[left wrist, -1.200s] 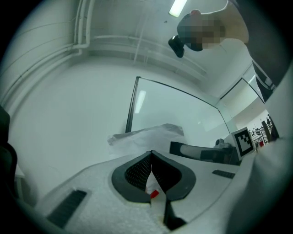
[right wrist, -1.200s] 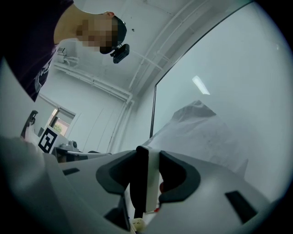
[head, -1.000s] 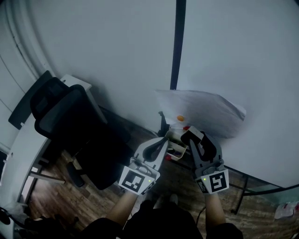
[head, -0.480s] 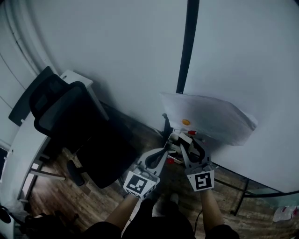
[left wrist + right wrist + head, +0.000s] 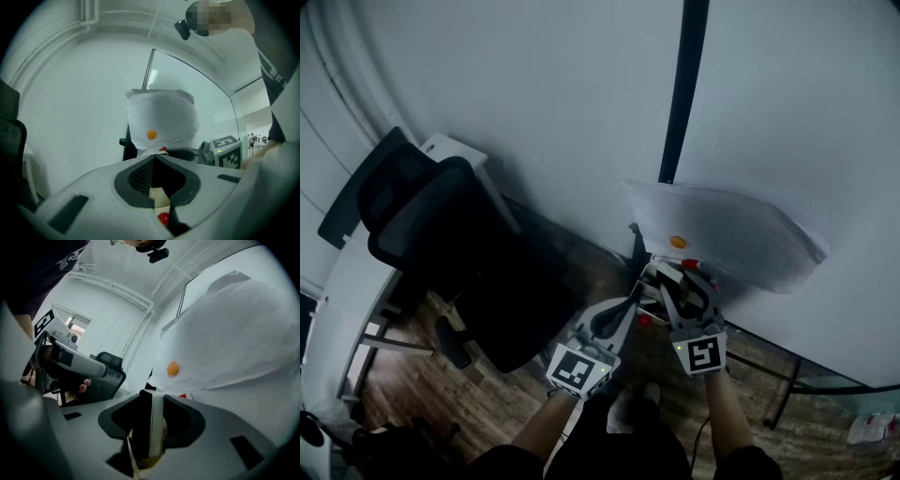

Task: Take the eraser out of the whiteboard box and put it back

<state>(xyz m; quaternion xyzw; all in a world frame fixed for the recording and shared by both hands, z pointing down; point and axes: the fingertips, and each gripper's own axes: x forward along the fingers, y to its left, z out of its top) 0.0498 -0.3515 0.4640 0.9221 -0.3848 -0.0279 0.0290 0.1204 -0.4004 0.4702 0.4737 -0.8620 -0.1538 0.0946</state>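
Our right gripper [image 5: 152, 401] is clamped on the eraser [image 5: 149, 432], which stands on edge between the jaws as a flat black block with a white layer. We hold it by its broad faces, probably so that it stays square and can slide straight into a narrow slot. From the head view, that gripper's tip sits right at the whiteboard box [image 5: 649, 274] at the foot of the board. We cannot tell whether the eraser is already inside the box or just over it.

Our left gripper [image 5: 155, 158] has its jaw tips together with nothing between them. It waits just beside the box, and we judge it is there to steady things if needed. Through the gap behind its tips we see a pale edge and a small red knob, too cramped to name.

Behind the box stands the whiteboard [image 5: 787, 122] with a dark upright strip [image 5: 684, 84] at its edge. A loose paper sheet [image 5: 722, 239] is pinned to it by an orange magnet [image 5: 678, 242] and hangs low over the box. To our left a black office chair [image 5: 441, 244] sits by a white desk [image 5: 356, 281], on a wooden floor [image 5: 487, 394] in front of a plain pale wall [image 5: 516, 94].
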